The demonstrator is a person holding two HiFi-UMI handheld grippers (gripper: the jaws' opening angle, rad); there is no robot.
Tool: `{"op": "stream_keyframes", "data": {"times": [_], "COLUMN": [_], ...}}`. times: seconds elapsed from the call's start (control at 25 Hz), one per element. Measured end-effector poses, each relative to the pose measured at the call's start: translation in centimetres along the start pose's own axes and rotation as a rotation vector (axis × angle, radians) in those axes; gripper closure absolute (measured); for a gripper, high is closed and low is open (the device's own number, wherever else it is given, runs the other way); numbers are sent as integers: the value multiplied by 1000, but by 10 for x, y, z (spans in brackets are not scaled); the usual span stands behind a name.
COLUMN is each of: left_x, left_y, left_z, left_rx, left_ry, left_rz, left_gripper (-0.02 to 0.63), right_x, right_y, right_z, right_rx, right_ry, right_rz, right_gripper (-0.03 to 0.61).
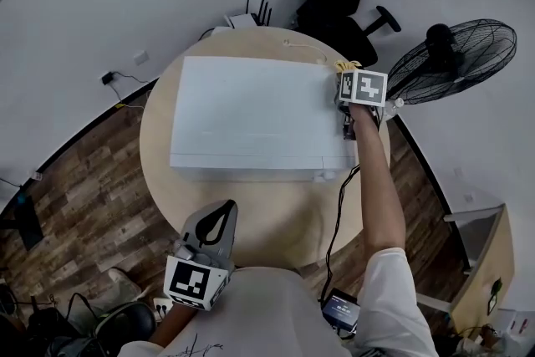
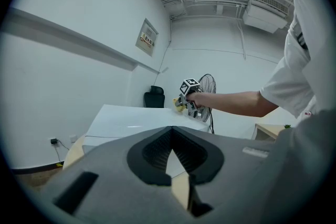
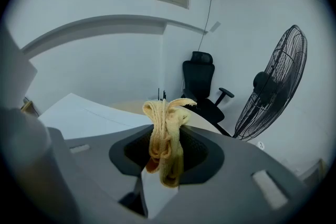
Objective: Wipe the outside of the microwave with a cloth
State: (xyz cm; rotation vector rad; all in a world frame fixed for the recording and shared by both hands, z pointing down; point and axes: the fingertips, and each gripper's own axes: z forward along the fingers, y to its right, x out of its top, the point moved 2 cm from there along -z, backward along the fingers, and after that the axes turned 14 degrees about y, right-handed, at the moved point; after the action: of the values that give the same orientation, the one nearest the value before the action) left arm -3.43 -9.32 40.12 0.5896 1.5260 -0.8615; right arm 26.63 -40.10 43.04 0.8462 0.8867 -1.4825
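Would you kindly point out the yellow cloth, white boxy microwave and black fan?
Yellow cloth [image 3: 164, 139]: right gripper view, bunched middle.
White boxy microwave [image 1: 251, 117]: head view, top panel.
Black fan [image 1: 472, 54]: head view, wire guard.

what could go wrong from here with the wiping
The cloth is pinched into a narrow wad in the right tool, so its hard jaws may scrape the microwave.
The left tool is shut and off the microwave, so a firm push might slide it on the table.
The cable by the right arm could snag.
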Motion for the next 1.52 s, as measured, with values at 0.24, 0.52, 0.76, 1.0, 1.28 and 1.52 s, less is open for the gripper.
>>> {"op": "stream_keyframes", "data": {"times": [0.24, 0.52, 0.76, 1.0, 1.28, 1.52], "left_x": [-2, -2, 1, 2, 8, 8], "left_y": [-7, -18, -25, -33, -42, -49], "left_z": [1, -6, -12, -24, -38, -43], "left_rx": [14, 23, 25, 36, 35, 20], "left_ry": [-3, 11, 27, 30, 43, 48], "left_rz": [-3, -17, -29, -30, -28, -27], "left_gripper": [621, 621, 621, 621, 621, 621], "right_x": [-2, -3, -1, 3, 8, 10], "right_y": [-6, -14, -29, -49, -90, -131], "right_z": [16, 20, 22, 23, 21, 25], "right_rx": [1, 7, 30, 42, 76, 107], "right_ry": [-56, -82, -92, -89, -83, -82], "right_rz": [0, 38, 60, 67, 67, 48], "right_gripper": [443, 444, 445, 445, 445, 445]}}
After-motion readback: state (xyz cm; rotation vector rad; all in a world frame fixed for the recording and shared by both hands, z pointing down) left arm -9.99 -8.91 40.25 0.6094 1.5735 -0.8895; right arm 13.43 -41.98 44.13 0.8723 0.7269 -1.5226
